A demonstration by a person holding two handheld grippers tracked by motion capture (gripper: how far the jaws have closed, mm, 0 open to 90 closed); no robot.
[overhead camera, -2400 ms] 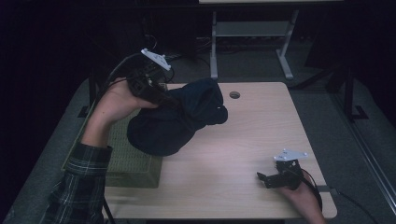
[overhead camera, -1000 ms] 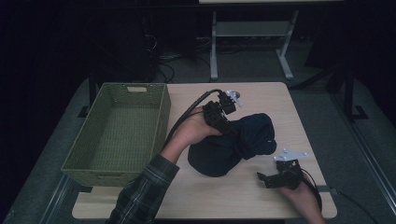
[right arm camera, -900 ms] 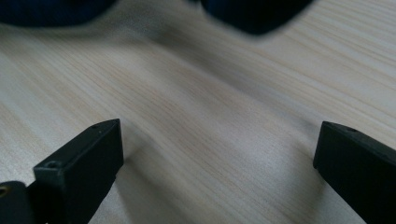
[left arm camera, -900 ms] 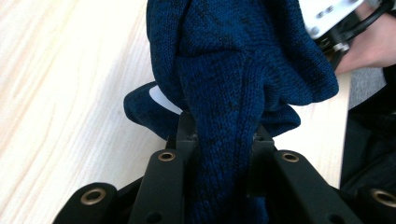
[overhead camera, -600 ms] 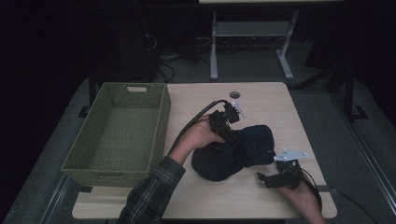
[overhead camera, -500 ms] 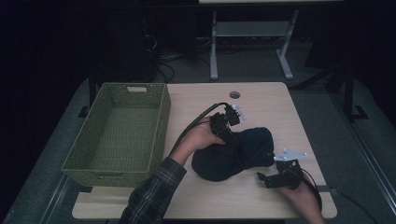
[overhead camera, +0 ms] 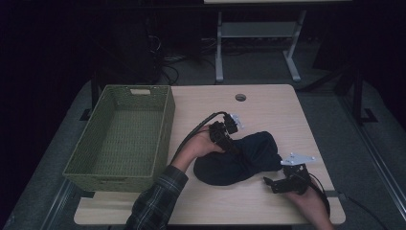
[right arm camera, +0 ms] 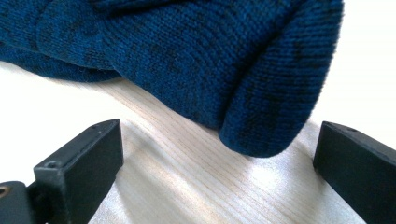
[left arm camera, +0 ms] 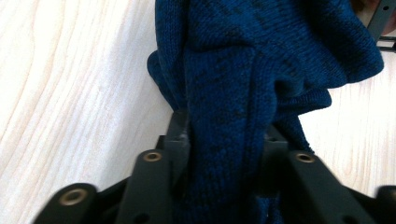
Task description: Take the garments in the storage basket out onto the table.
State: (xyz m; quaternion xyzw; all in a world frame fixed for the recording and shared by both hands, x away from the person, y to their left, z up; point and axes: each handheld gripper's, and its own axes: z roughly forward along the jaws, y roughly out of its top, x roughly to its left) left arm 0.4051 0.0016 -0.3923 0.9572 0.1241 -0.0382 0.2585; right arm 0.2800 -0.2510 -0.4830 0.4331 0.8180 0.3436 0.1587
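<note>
From the high view, the left gripper (overhead camera: 229,133) sits low over the near end of the dark blue knit sweater (overhead camera: 239,160), which lies bunched on the wooden table (overhead camera: 268,110) well apart from the green woven basket (overhead camera: 119,139); the right gripper (overhead camera: 280,183) rests on the table just beside the sweater's other edge. In the left gripper view, a thick fold of the sweater (left arm camera: 224,107) stands up between the jaws, which have just been opening; the pads flank the fold loosely rather than pinching it, so I read them as partly parted with the cloth between them but let go. In the right gripper view, the jaws stand wide and bare, with a rolled hem of the sweater (right arm camera: 261,107) lying ahead of them, nearer the right-hand jaw and touching neither. The risk I judge: the knit may snag on the left jaws as they lift away, dragging the heap out of place, or the right jaws may close on too thin a fold and slip off.
</note>
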